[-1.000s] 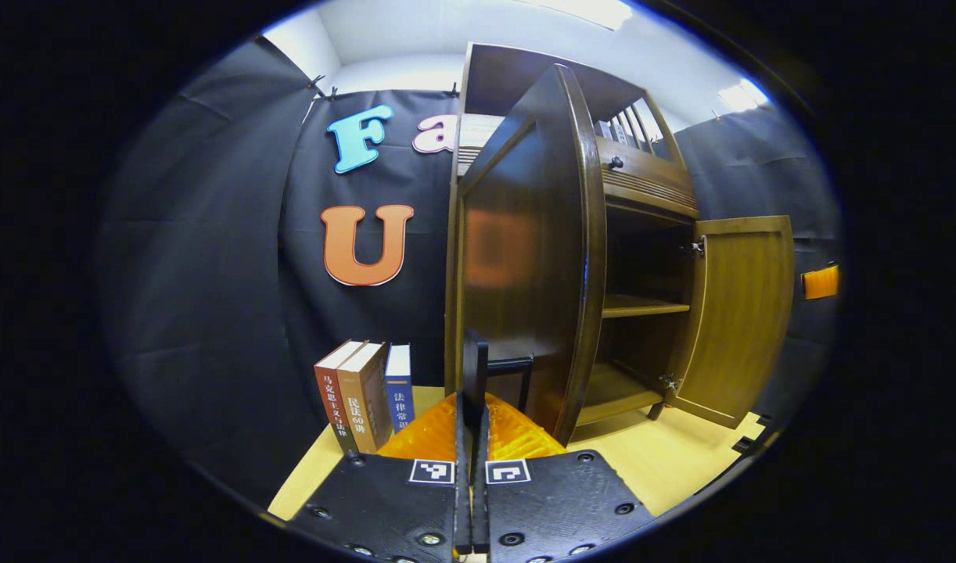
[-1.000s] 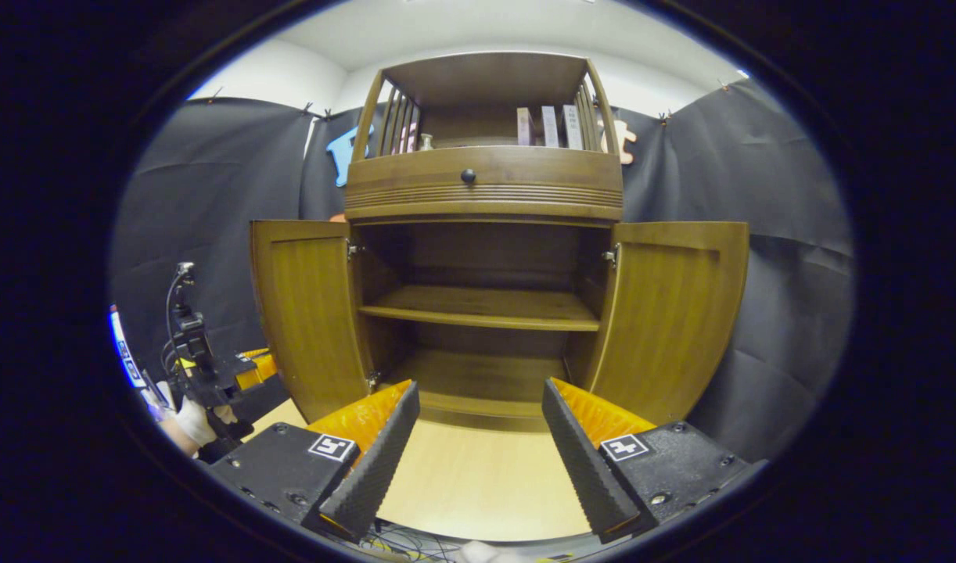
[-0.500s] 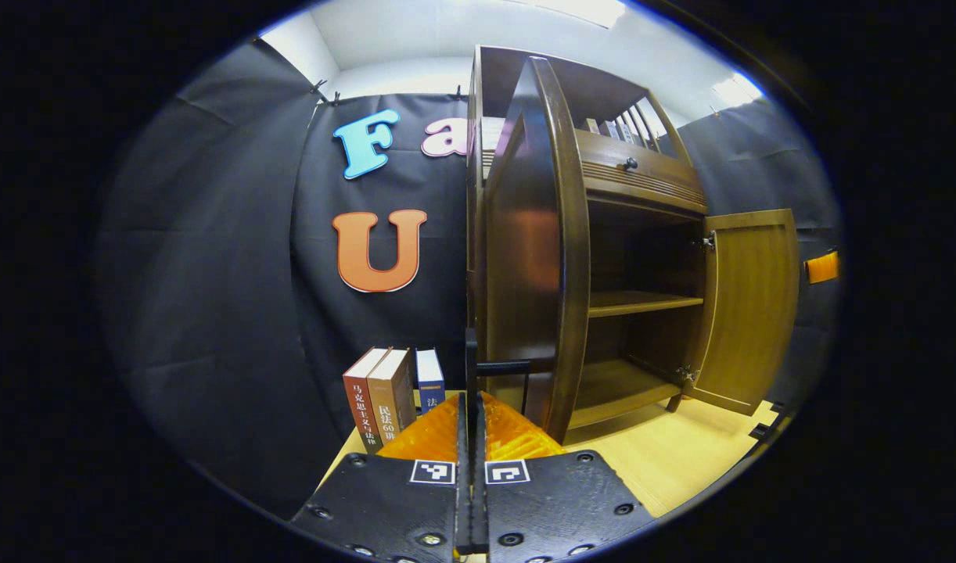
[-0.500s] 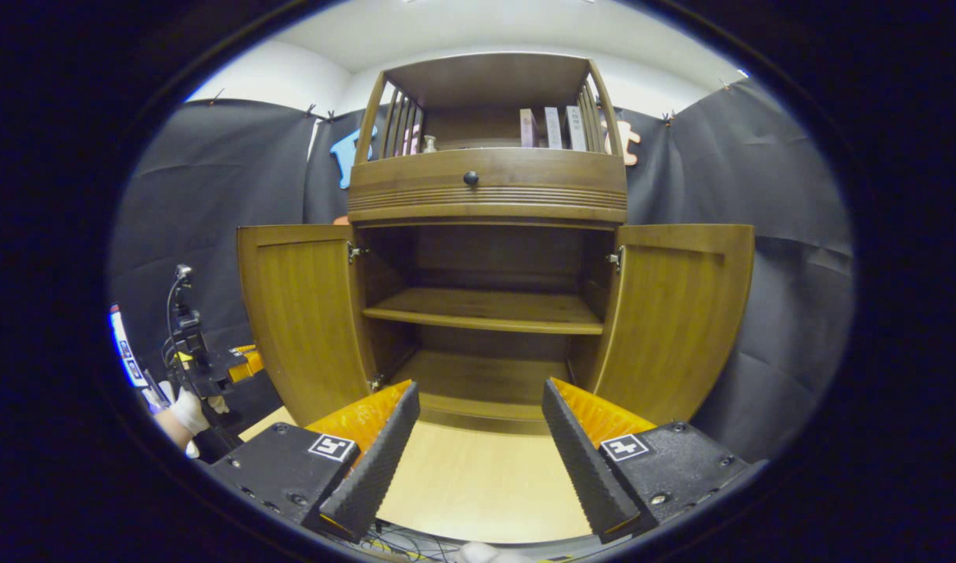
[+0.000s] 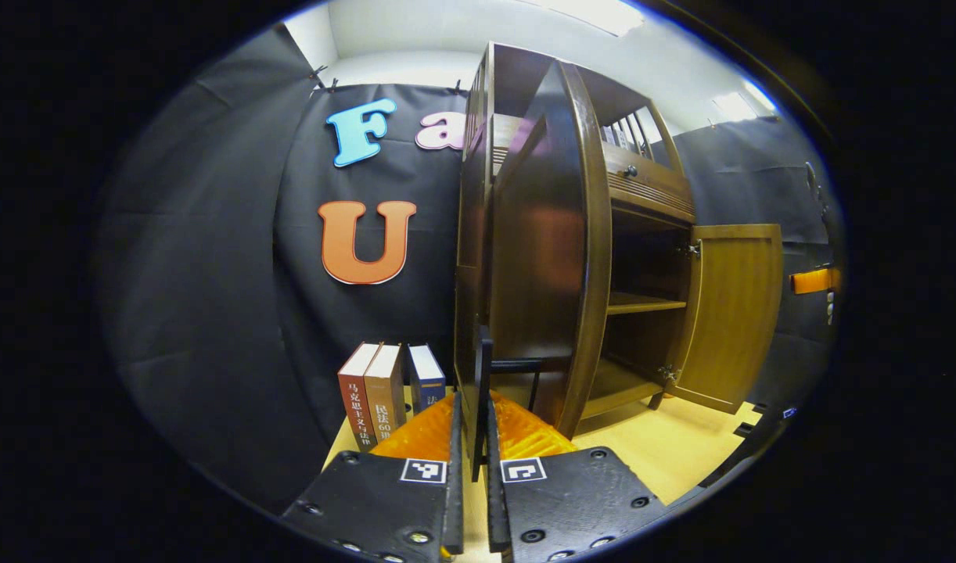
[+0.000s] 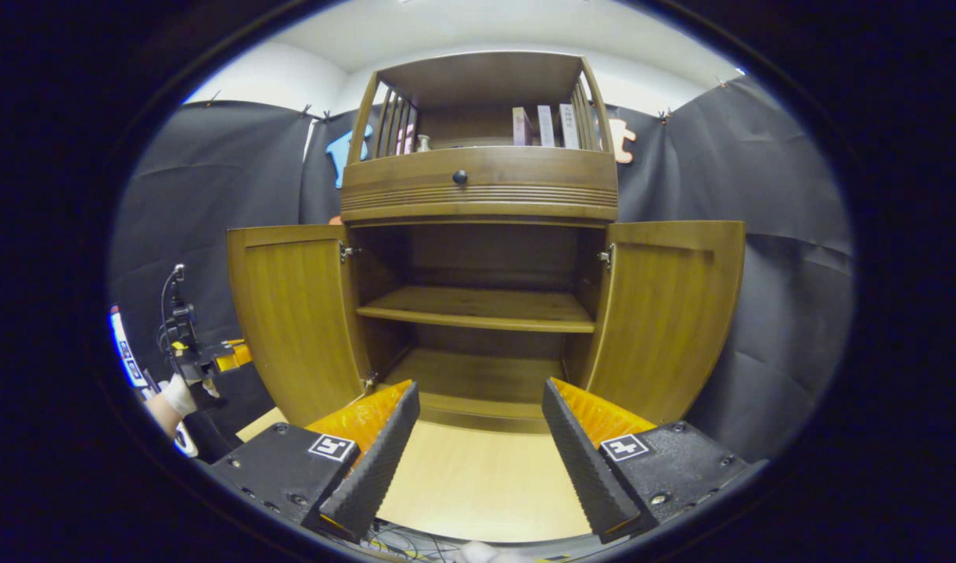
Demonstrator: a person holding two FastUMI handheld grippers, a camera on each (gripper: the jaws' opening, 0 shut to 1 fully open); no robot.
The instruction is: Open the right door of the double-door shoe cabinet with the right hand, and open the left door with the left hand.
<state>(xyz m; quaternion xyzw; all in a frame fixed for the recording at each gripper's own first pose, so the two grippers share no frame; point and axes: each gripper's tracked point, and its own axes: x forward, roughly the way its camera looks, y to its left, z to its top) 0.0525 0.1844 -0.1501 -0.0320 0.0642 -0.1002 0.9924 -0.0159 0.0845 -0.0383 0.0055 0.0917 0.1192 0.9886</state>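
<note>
The brown double-door shoe cabinet [image 6: 478, 188] stands in front of me with both doors swung out. In the right gripper view the left door [image 6: 294, 313] and the right door [image 6: 666, 313] flank the bare inner shelf [image 6: 478, 309]. My right gripper [image 6: 480, 387] is open, back from the cabinet, with nothing between its fingers. In the left gripper view the left door [image 5: 544, 250] is seen edge-on, and its black handle [image 5: 513, 364] reaches between the fingers of my left gripper [image 5: 472, 403], which are parted by a narrow gap. The right door [image 5: 736, 313] shows beyond.
Three upright books [image 5: 380, 395] stand on the light wooden table [image 6: 478, 485], left of the cabinet. More books [image 6: 540, 125] sit on the cabinet's top shelf. A gloved hand [image 6: 177, 395] holds the left gripper at the far left of the right gripper view.
The left door has swung a little further out. My left gripper's fingers have parted slightly around the handle. The right gripper has stayed nearly still and open.
</note>
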